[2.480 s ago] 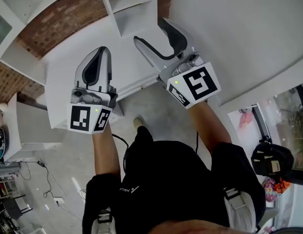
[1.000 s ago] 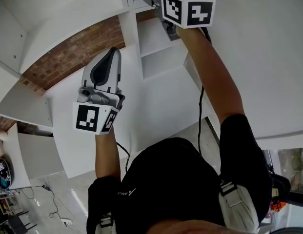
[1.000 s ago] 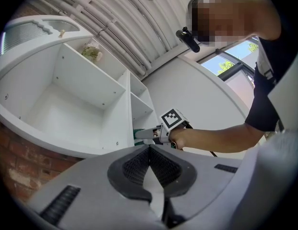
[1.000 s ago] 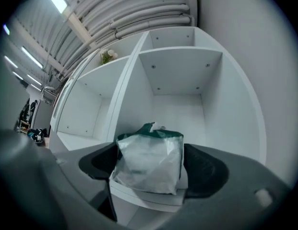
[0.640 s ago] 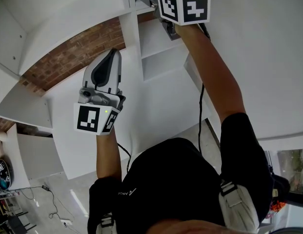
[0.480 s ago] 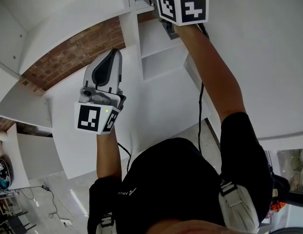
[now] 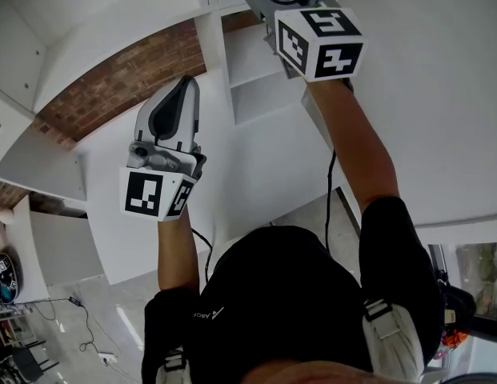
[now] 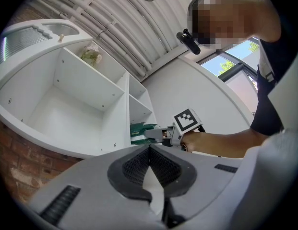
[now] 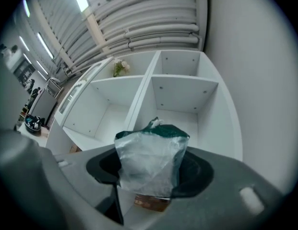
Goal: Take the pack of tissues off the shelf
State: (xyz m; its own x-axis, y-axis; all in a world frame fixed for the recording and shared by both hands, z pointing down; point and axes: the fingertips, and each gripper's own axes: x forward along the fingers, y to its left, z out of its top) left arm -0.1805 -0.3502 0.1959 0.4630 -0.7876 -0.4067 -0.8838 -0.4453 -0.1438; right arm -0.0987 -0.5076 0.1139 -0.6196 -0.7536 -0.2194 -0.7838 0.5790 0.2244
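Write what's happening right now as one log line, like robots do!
left gripper: shut, empty | right gripper: jaws just been closing, now gripping pack of tissues | shelf: white, behind pack

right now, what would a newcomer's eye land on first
The pack of tissues, clear wrap with a green top, is clamped between the jaws of the right gripper, which have just been closing on it, in front of the white shelf unit. The left gripper, at the head view's left, is shut and empty.
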